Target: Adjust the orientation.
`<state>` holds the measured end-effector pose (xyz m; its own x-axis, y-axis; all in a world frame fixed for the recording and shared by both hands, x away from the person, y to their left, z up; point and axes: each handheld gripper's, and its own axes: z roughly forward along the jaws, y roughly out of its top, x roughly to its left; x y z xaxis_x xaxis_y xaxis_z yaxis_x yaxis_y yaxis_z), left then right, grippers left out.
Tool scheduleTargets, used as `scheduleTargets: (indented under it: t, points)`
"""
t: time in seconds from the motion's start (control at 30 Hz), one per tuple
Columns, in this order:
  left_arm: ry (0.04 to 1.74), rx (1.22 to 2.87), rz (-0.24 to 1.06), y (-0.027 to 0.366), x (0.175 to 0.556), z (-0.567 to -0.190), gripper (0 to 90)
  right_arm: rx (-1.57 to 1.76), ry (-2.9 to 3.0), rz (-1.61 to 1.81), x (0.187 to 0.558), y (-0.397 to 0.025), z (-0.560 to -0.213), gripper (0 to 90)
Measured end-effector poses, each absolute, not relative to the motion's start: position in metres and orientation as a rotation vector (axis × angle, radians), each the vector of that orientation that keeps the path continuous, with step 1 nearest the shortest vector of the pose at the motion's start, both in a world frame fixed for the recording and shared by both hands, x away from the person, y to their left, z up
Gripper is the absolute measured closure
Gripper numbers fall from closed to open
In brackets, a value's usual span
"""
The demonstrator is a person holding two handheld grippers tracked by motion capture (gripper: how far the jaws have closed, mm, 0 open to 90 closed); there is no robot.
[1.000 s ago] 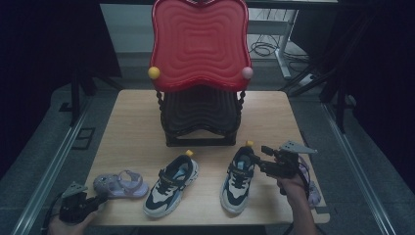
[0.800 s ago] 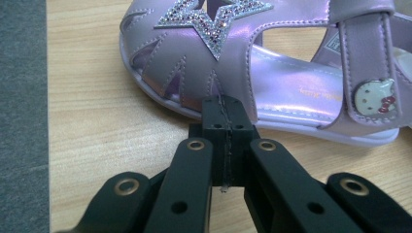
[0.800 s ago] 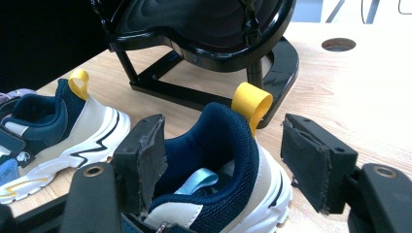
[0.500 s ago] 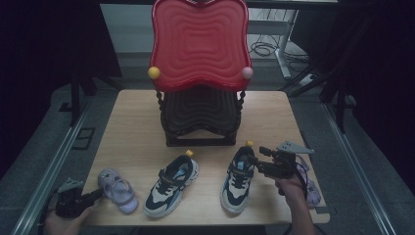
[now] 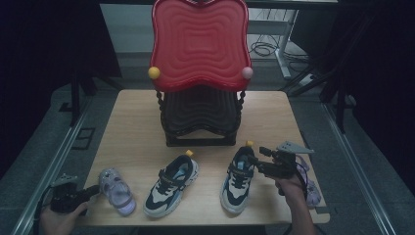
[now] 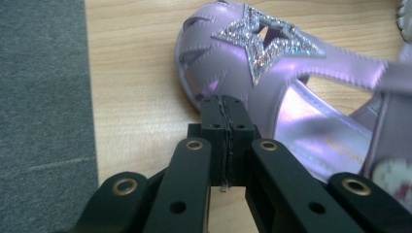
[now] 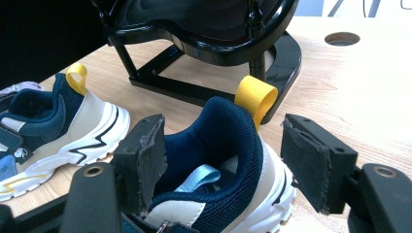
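Your left gripper [image 6: 226, 114] is clenched, jaws pressed together with nothing between them, tips touching the toe edge of the purple sandal [image 6: 291, 97]. That sandal lies at the table's [image 5: 132, 127] front left corner. Your right gripper [image 7: 223, 160] is released, jaws wide on either side of the right sneaker's [image 7: 218, 160] heel, not touching it. The other sneaker [image 5: 171, 185] sits between the two, near the black stand [image 5: 200, 117].
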<state>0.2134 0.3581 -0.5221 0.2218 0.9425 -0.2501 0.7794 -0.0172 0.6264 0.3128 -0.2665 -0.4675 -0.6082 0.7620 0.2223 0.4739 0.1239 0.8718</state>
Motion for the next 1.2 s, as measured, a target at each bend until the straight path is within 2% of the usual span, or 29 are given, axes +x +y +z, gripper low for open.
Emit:
scheduleTargets:
  t: [1.2]
  points:
    - [1.582, 1.886, 0.267, 0.353, 0.264, -0.516, 89.9, 1.201, 2.149, 1.46, 0.313, -0.26, -0.468, 33.2]
